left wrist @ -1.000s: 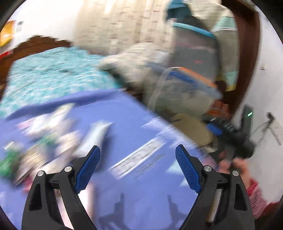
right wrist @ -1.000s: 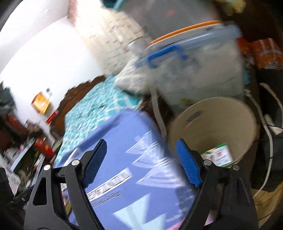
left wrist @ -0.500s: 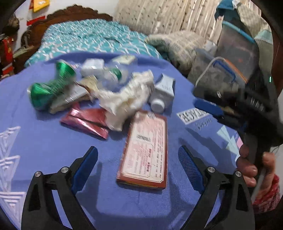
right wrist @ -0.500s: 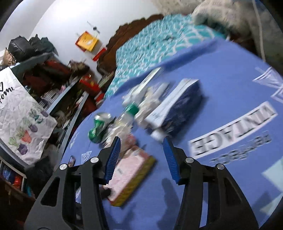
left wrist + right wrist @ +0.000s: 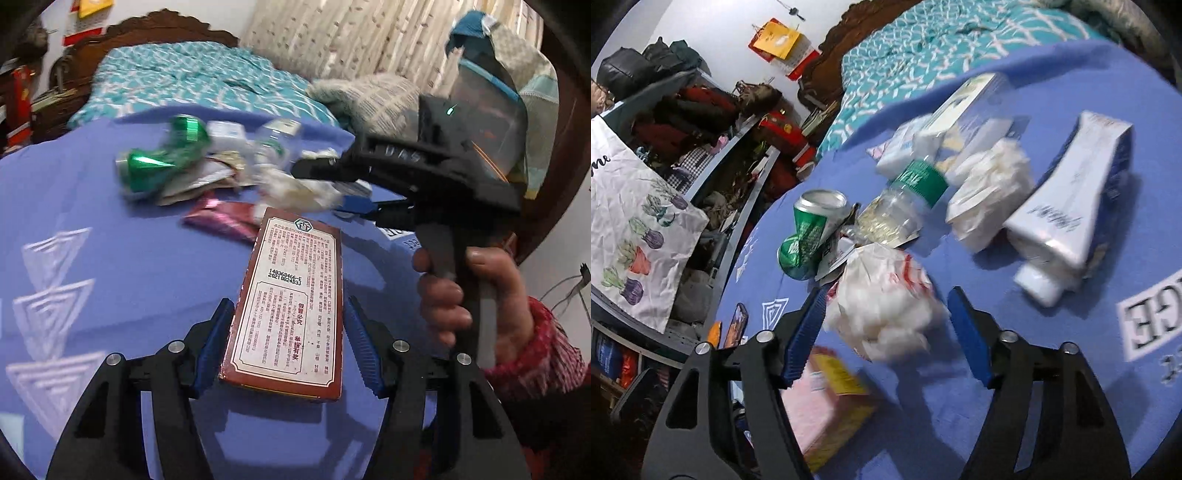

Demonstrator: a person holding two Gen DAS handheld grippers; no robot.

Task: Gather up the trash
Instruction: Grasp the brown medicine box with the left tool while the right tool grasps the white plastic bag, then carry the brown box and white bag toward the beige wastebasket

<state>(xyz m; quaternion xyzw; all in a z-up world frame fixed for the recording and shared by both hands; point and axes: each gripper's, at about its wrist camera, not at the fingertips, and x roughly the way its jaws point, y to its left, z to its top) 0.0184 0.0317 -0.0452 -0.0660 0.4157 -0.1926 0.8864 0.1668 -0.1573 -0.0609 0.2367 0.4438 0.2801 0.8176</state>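
A flat brown-edged box (image 5: 291, 299) lies on the purple cloth (image 5: 110, 258). My left gripper (image 5: 288, 347) is open, its blue pads on either side of the box's near end. A heap of trash lies beyond: a crushed green can (image 5: 159, 162), a maroon wrapper (image 5: 221, 218) and crumpled white paper (image 5: 295, 188). My right gripper (image 5: 886, 332) is open around a crumpled white wad (image 5: 886, 302). The right gripper (image 5: 321, 184) also shows in the left wrist view, over the paper.
In the right wrist view the heap holds the green can (image 5: 809, 229), a clear bottle with a green label (image 5: 905, 199), a white-and-blue carton (image 5: 1071, 206) and another paper wad (image 5: 990, 192). A teal bed (image 5: 192, 85) lies behind; cluttered shelves (image 5: 683, 147) stand at the left.
Both grippers swung from the bin side to the trash heap. The left has closed in around the box's near end; the right has come down around the white wad.
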